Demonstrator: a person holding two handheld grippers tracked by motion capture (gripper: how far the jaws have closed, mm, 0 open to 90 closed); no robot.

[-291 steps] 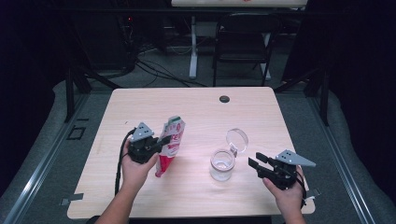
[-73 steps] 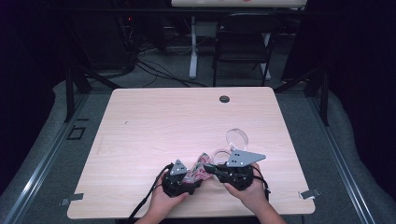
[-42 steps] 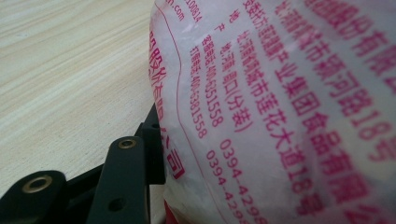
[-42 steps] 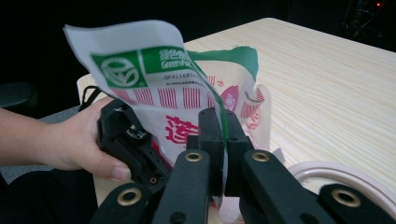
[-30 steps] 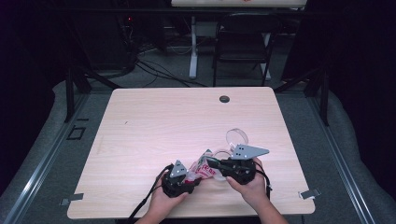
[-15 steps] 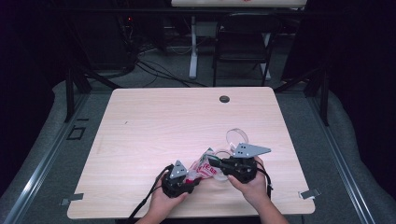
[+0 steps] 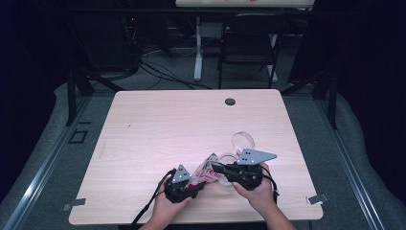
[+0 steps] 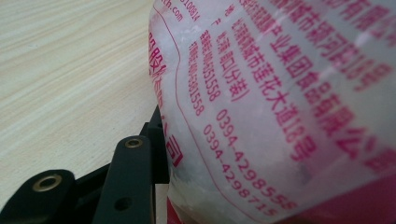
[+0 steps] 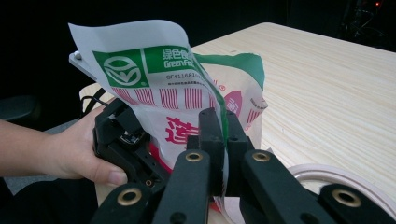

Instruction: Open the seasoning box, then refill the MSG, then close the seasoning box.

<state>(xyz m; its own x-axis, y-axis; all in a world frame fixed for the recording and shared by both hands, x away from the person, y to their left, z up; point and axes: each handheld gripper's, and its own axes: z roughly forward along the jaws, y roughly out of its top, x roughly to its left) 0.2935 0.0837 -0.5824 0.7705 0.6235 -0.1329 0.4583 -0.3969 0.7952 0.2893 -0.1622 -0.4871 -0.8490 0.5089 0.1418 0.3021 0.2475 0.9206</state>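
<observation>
while your left gripper (image 7: pixel 184 184) and right gripper (image 7: pixel 218 168) both clamp the bag (image 7: pixel 207 170) near the table's (image 7: pixel 158 124) front edge, it looks opened; pouring into the jar (image 7: pixel 229 160) remains.

The bag (image 9: pixel 187 107) I'm pinching has a green strip up top with a round logo, "绿色" and "GreenFo…" cut off by a fold. In my left gripper view the bag's (image 8: pixel 280 107) pink print shows phone numbers, "0394-4298555" and "0394-42987…", plus Chinese lines too blurry to trust.

Both hands sit close together at the near edge, left gripper (image 7: pixel 184 184) and right gripper (image 7: pixel 218 168) fingers clamped.
</observation>
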